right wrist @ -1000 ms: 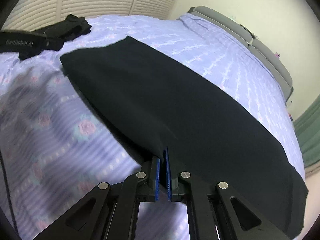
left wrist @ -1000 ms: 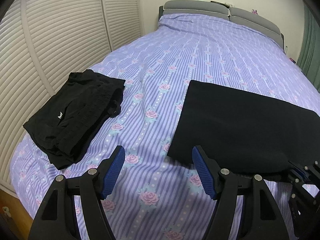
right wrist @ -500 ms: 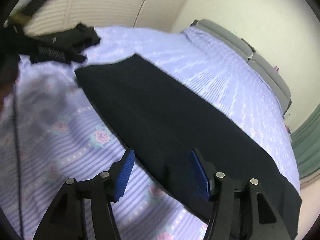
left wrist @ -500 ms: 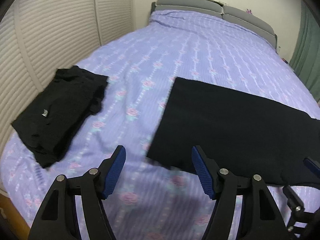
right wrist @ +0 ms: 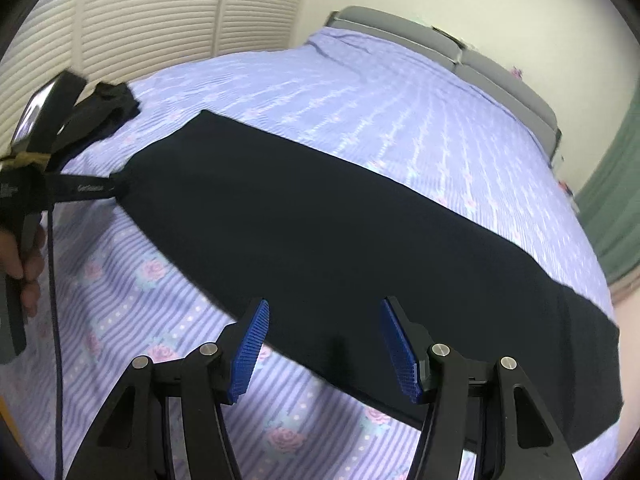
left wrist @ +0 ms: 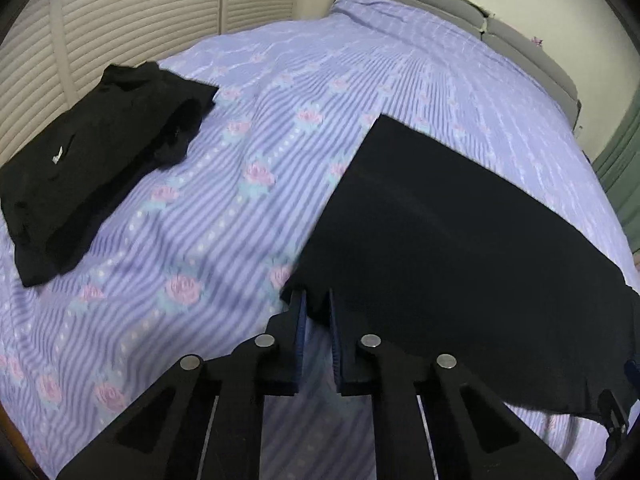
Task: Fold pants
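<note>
Black pants [left wrist: 460,216] lie flat in a long band across the purple floral bed; they also show in the right wrist view [right wrist: 340,220]. My left gripper [left wrist: 317,300] is shut on the pants' near left corner. In the right wrist view the left gripper [right wrist: 116,188] shows at that corner. My right gripper [right wrist: 324,320] is open and empty, just above the pants' near edge.
A pile of folded black clothes [left wrist: 92,168] lies at the bed's left edge, also in the right wrist view [right wrist: 104,116]. A louvred wardrobe [left wrist: 120,20] stands left. The grey headboard [left wrist: 460,4] is at the far end, with a green curtain [right wrist: 616,216] right.
My right gripper let go of the pants' near edge and opened. My left gripper moved right to the pants' near left corner and shut on it.
</note>
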A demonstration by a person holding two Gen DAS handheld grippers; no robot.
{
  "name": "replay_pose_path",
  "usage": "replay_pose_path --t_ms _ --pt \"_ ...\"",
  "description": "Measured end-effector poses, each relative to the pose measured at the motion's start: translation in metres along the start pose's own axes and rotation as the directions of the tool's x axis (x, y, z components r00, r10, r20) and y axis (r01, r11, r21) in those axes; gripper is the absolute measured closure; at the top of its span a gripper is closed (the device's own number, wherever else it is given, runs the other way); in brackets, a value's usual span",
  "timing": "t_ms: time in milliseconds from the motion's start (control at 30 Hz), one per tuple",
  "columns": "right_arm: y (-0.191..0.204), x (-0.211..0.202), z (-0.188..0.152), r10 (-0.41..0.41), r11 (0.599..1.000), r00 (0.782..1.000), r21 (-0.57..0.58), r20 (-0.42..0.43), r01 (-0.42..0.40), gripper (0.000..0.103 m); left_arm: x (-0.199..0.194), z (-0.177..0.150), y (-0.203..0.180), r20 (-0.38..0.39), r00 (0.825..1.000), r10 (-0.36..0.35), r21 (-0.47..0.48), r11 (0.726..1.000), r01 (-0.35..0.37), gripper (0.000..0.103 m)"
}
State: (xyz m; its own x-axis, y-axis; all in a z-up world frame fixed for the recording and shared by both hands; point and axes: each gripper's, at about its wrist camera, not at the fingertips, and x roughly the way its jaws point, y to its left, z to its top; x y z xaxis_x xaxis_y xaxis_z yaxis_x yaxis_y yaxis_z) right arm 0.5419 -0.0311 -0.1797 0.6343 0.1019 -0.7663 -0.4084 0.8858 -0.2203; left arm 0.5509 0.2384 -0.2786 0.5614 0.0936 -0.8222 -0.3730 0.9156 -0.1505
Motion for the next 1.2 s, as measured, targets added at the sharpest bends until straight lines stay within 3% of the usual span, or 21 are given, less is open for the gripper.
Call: replay_pose_path --t_ms 133,333,433,467,500,633,800,1033,1200 --pt "-0.004 0.002 0.003 -0.001 1.000 1.000 0.028 -0.001 0.001 0.044 0.000 0.012 -0.003 0.027 1.000 -0.003 0.061 0.998 0.002 0.095" --pt "-0.003 0.004 0.006 0.005 0.999 1.000 0.044 0.005 -0.005 0.044 0.002 0.009 -0.001 -0.035 0.999 0.018 0.077 0.997 -0.016 0.092" --pt "-0.007 0.003 0.005 0.015 0.998 1.000 0.064 0.000 -0.014 0.044 -0.008 0.000 -0.001 -0.028 0.999 0.044 0.080 0.996 -0.042 0.072" --pt "-0.010 0.003 0.004 0.021 0.997 1.000 0.077 -0.003 -0.020 0.044 -0.011 -0.004 -0.001 -0.024 0.998 0.054 0.081 0.995 -0.052 0.057" --pt "-0.012 0.002 0.003 0.023 0.996 1.000 0.087 -0.005 -0.023 0.044 -0.014 -0.006 -0.002 -0.021 0.998 0.057 0.082 0.995 -0.055 0.049" --pt "-0.025 0.000 0.000 0.029 0.991 0.999 0.129 -0.016 -0.027 0.044 -0.019 -0.016 -0.008 -0.024 0.999 0.023 0.073 0.997 -0.021 0.048" --pt "-0.038 -0.006 -0.002 0.021 0.988 1.000 0.154 -0.008 -0.020 0.044 -0.008 -0.020 -0.014 -0.038 0.999 -0.019 0.025 0.999 0.020 0.039" --pt "-0.051 -0.008 0.001 0.002 0.975 1.000 0.221 0.004 -0.003 0.044 0.007 -0.007 -0.017 -0.060 0.995 -0.075 -0.028 0.997 0.074 0.034" --pt "-0.050 -0.002 0.014 0.018 0.959 1.000 0.282 0.012 -0.020 0.044 0.018 0.001 -0.007 -0.075 0.989 -0.129 -0.145 0.982 0.117 0.034"
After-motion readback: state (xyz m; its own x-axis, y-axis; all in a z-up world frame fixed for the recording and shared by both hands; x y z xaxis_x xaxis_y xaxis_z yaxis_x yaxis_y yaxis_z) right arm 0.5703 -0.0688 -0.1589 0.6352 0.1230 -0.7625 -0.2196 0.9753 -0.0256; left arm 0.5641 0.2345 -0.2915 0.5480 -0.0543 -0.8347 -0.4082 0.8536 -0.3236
